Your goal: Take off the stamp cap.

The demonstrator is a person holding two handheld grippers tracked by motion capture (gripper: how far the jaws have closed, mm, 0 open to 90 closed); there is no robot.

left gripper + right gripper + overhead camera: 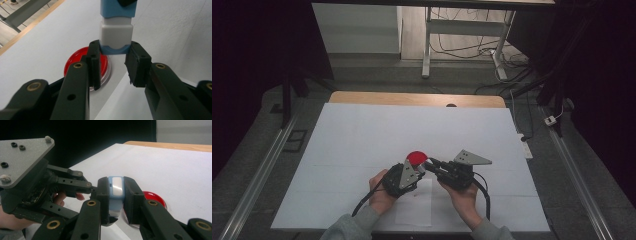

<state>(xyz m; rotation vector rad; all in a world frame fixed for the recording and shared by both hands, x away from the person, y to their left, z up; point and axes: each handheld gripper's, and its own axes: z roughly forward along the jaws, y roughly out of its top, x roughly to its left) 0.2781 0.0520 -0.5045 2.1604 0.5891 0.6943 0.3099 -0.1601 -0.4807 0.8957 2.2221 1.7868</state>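
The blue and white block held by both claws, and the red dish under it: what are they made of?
The blue and white block looks like moulded plastic: smooth faces, rounded corners, a soft sheen on the white part. The red dish seems clear plastic, perhaps glass, with a see-through rim around a glossy red inside. Left gripper and right gripper both clamp the block.

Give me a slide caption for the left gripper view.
Left gripper clamps one end of a blue-and-white block above a red dish on the white table.
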